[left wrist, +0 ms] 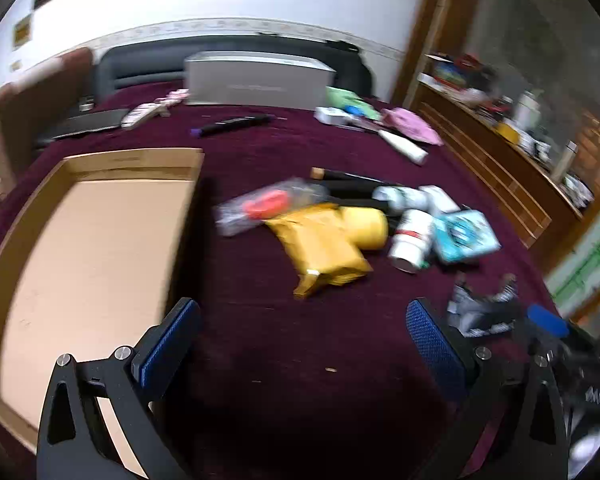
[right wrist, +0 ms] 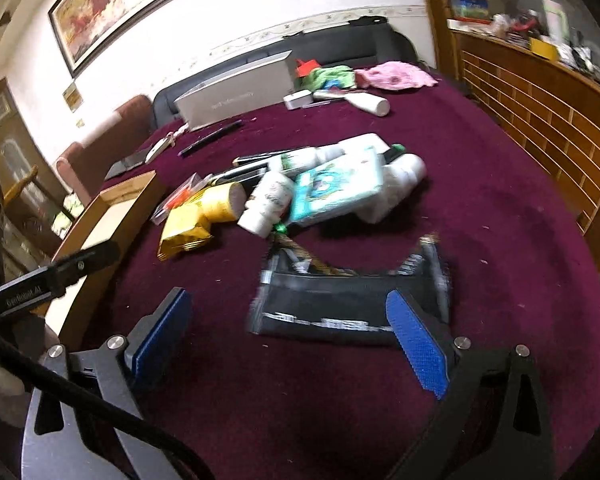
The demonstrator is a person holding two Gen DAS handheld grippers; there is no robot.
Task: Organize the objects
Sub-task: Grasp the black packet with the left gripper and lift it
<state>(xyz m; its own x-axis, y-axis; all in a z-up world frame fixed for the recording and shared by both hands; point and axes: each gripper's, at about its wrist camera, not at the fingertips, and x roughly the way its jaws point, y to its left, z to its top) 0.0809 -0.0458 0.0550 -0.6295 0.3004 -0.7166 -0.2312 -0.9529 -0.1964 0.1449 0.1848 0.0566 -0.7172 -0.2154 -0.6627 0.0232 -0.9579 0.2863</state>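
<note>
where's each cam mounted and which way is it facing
Left wrist: sits on the left gripper, angled down over the maroon cloth; sees the cardboard box and yellow packet; its own open blue-padded fingers show.
Right wrist: sits on the right gripper, angled down at the black pouch; open fingers show, the left gripper at the left edge.
Shared: cloth, box, yellow packet, white bottle, pouch.

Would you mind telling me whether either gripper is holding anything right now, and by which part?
Nothing is held. The left gripper and right gripper are both open above the cloth; the black pouch lies untouched.
</note>
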